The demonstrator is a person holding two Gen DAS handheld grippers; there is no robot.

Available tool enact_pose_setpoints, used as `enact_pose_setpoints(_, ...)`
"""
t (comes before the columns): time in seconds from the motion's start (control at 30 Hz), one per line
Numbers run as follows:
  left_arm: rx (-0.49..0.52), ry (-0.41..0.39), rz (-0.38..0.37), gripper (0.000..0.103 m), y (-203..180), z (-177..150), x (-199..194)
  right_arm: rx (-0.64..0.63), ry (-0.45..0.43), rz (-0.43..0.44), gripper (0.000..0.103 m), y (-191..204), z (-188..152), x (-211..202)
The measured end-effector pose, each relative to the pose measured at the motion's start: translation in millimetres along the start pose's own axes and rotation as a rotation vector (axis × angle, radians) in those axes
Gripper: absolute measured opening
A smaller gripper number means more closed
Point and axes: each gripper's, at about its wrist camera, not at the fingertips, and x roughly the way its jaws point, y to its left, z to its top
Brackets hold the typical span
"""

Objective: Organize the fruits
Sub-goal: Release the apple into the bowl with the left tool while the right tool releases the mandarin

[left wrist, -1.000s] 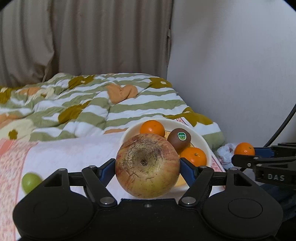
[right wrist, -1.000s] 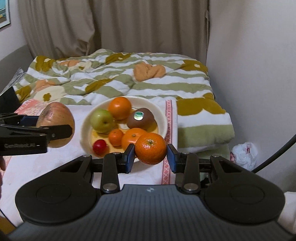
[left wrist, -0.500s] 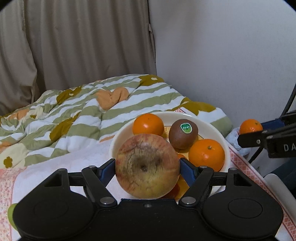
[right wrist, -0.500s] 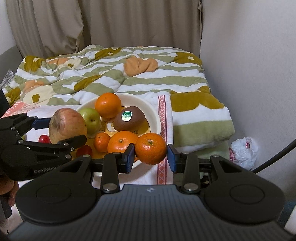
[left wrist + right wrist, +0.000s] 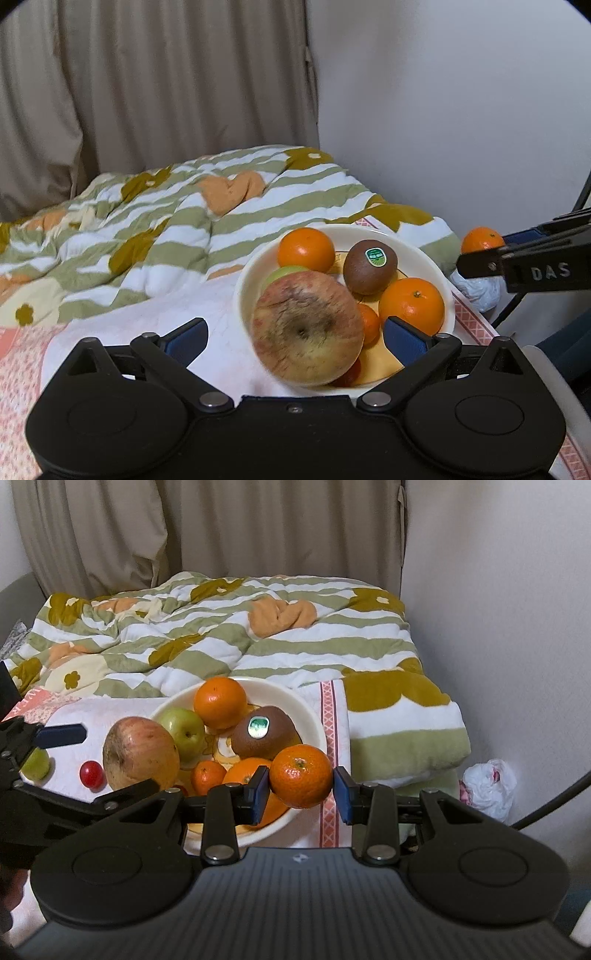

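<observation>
My left gripper (image 5: 293, 338) is open; a big reddish-yellow apple (image 5: 307, 332) sits loose between its spread fingers, at the near rim of the cream bowl (image 5: 441, 269). The apple (image 5: 140, 753) also shows in the right wrist view, at the left rim of the bowl (image 5: 314, 720). The bowl holds an orange (image 5: 220, 701), a kiwi (image 5: 264, 733) with a sticker, a green apple (image 5: 186, 731) and smaller tangerines. My right gripper (image 5: 301, 794) is shut on a tangerine (image 5: 301, 775), just above the bowl's near right rim.
A red cherry tomato (image 5: 91, 773) and a small green fruit (image 5: 37, 766) lie on the white cloth left of the bowl. A green-striped quilt (image 5: 258, 635) lies behind. A wall stands at the right, with a white plastic bag (image 5: 487, 790) on the floor.
My left gripper has opened and let go of the apple, which has dropped toward the bowl's rim. My right gripper has moved in closer over the bowl with its tangerine.
</observation>
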Motion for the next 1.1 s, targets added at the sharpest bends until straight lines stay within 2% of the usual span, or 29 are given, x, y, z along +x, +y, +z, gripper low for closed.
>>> enact_pose_setpoints(0.27,-0.089,0.044,0.027,0.103,15.8,2.2,-20.8,-0.013,0.01,0.018,0.052,-0.5,11.2,25.5)
enact_pose_setpoints(0.6,-0.138,0.062,0.053,0.103,29.8,-2.2,-30.7,0.013,0.042,0.035,0.053,-4.6,13.4,62.0)
enact_pose_setpoints(0.67,-0.145,0.061,0.06,0.103,31.2,-2.9,-31.7,0.005,0.026,0.038,0.066,-2.7,13.9,61.9)
enact_pose_setpoints(0.7,-0.148,0.06,0.062,0.103,31.8,-3.3,-32.2,0.0,0.016,0.041,0.088,-1.6,14.1,60.4)
enact_pose_setpoints(0.73,-0.152,0.059,0.066,0.103,32.0,-4.0,-33.2,-0.004,0.009,0.041,0.103,-0.6,14.4,58.6)
enact_pose_setpoints(0.83,-0.161,0.059,0.073,0.103,32.0,-6.1,-36.2,-0.012,-0.039,0.022,0.103,3.0,13.1,48.4)
enact_pose_setpoints(1.1,-0.189,0.039,0.097,0.103,29.8,-11.1,-61.5,-0.01,-0.051,0.049,0.103,6.9,13.6,20.8)
